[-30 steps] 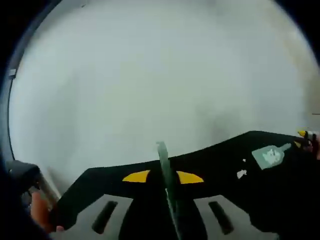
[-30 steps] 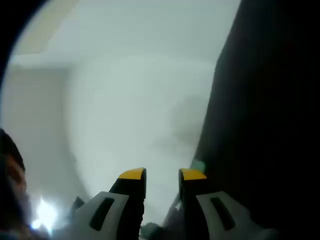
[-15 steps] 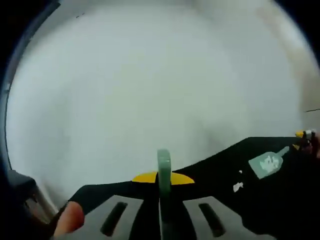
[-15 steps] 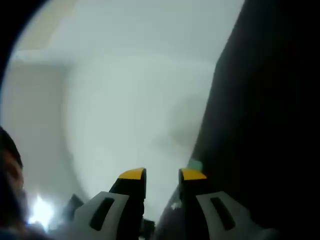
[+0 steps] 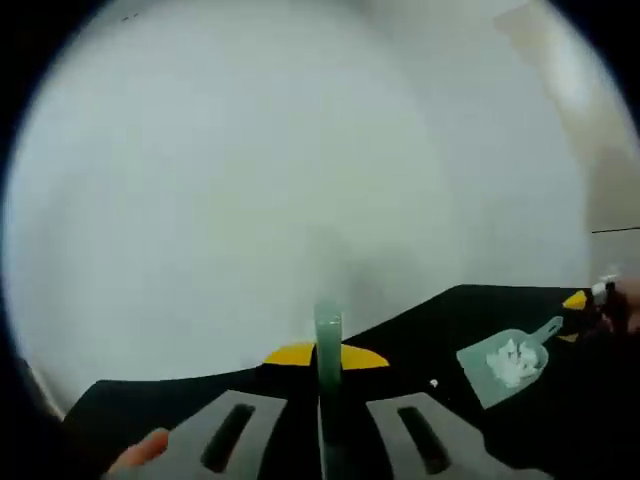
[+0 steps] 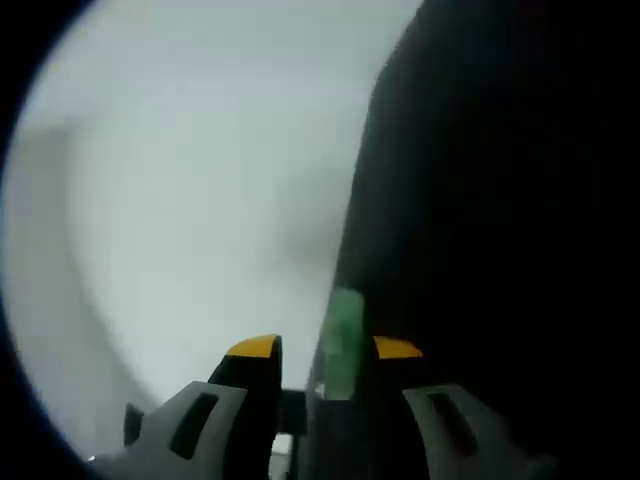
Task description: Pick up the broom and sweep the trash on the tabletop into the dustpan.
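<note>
Two claws: your left claw [image 5: 326,356] grips the broom handle [image 5: 327,345], long axis along the jaws.
Dustpan [image 5: 505,357]: handle toward your right claw [image 6: 324,348], which clamps a green handle; trash [image 5: 510,359] inside.
Bench [image 5: 420,330]: black.

No readable text, labels, brands, numbers or signs were visible in either gripper view. Both views were blurred.
</note>
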Action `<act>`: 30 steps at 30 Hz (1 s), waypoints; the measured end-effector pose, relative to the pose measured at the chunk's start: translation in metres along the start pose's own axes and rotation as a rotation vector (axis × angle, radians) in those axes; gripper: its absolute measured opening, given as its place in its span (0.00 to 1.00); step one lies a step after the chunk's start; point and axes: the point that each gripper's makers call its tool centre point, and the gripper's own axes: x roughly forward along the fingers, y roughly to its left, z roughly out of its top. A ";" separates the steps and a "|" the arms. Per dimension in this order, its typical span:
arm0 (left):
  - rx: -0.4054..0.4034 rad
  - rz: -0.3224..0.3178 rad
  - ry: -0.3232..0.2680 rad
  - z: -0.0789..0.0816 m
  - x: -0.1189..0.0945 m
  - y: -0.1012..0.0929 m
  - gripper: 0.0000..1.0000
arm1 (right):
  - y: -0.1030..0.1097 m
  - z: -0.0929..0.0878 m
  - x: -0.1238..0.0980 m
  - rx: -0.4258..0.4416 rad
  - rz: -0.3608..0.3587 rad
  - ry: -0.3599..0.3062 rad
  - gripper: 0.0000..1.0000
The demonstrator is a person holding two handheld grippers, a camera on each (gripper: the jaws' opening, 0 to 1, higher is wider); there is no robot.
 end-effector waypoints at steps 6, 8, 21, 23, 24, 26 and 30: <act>-0.039 -0.001 0.026 -0.007 0.030 -0.034 0.03 | -0.005 -0.004 0.022 -0.007 -0.043 0.000 0.33; -0.050 -0.006 0.019 -0.006 0.036 -0.042 0.03 | -0.007 -0.009 0.029 0.001 -0.053 0.030 0.28; 0.036 -0.021 0.044 -0.017 0.079 -0.071 0.03 | -0.018 -0.013 0.058 0.069 -0.026 0.219 0.12; 0.047 -0.032 0.048 -0.016 0.083 -0.079 0.03 | -0.020 -0.015 0.064 0.061 -0.021 0.236 0.12; 0.052 -0.036 0.045 -0.016 0.086 -0.083 0.03 | -0.021 -0.016 0.065 0.068 -0.018 0.242 0.12; 0.078 -0.052 0.061 -0.018 0.089 -0.091 0.04 | -0.022 -0.018 0.066 0.085 -0.013 0.242 0.12; 0.079 -0.082 0.067 -0.016 0.096 -0.108 0.04 | -0.024 -0.019 0.070 0.109 -0.020 0.229 0.12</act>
